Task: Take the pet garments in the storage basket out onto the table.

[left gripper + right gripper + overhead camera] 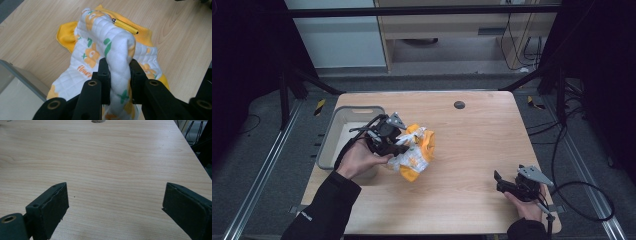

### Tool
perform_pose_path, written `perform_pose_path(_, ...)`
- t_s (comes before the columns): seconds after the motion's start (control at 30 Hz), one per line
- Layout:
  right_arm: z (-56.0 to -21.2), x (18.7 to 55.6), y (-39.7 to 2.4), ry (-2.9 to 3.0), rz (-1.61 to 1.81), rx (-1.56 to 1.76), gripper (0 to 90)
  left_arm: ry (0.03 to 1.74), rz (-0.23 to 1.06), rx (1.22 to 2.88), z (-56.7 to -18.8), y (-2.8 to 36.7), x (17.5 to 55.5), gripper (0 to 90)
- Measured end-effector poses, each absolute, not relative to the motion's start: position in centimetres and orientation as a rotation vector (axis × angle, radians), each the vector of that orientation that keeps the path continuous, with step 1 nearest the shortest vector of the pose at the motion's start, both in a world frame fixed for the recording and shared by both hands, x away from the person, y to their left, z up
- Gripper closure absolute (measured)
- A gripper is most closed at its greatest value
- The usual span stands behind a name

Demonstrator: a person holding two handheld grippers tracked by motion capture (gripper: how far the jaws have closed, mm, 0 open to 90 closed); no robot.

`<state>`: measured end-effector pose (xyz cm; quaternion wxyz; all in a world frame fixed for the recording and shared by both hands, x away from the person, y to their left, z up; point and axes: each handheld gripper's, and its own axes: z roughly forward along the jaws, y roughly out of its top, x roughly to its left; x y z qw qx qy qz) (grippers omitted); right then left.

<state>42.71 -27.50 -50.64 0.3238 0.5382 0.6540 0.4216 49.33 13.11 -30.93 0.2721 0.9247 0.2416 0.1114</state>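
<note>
**L gripper pinches quilted garment; R gripper wide apart over bare wood**

L gripper (119, 82): jaws narrow, clamped on a thick fold of the garment (110, 50). The fold rises up betw. the two fingers (103, 75) and bulges over their tips. Cloth is white, quilted, w/ orange flowers, green marks and orange lettering; yellow trim shows beyond the fingertips and to either side. A yellow zip strip w/ a small metal end (124, 26) lies across the top of the fold, just past the fingertips.

High view: L gripper (404, 145) is held by the person's left hand (359, 159); the garment (416, 152) is bunched at the jaw tips, apparently lifted a little off the table (472, 145), though contact w/ the wood can't be told for sure. Grey bin (343, 131) sits behind the fingers, on the hand side, near the table's left edge; its corner (22, 77) also shows low beside the L jaws.

R gripper (115, 202): jaws spread wide, nothing betw. them, bare wood under and ahead of the fingers (52, 207). A small dark round hole (98, 121) in the tabletop is far ahead of the fingertips. High view: R gripper (501, 181) sits low at the near right of the table in the right hand (526, 204), well apart from the garment, cable (582, 200) trailing off the table edge.
</note>
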Motion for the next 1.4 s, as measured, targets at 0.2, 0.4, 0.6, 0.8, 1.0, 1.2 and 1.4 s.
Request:
perform_pose_path(0.2,-50.6,42.7,-27.5,1.717,1.106,1.411,6.7,0.629,0.285,2.505,-31.6,12.1,49.3,75.5)
perform_pose_path(0.4,-50.6,42.7,-27.5,1.717,1.106,1.411,6.6,0.620,0.275,2.520,-32.4,11.2,49.4,75.5)
perform_pose_path(0.6,-50.6,42.7,-27.5,1.718,1.106,1.411,6.6,0.604,0.260,2.541,-33.6,10.0,49.5,75.5)
perform_pose_path(0.8,-50.6,42.7,-27.5,1.719,1.107,1.410,6.6,0.586,0.236,2.561,-34.9,9.2,49.4,75.4)
perform_pose_path(1.0,-50.6,42.7,-27.5,1.720,1.106,1.409,6.7,0.576,0.215,2.570,-36.1,8.9,49.5,75.3)
perform_pose_path(1.2,-50.6,42.7,-27.5,1.720,1.106,1.406,6.6,0.558,0.192,2.589,-37.6,8.2,49.3,75.2)
perform_pose_path(1.4,-50.6,42.7,-27.5,1.722,1.107,1.411,6.6,0.531,0.175,2.603,-38.7,7.6,49.2,74.7)
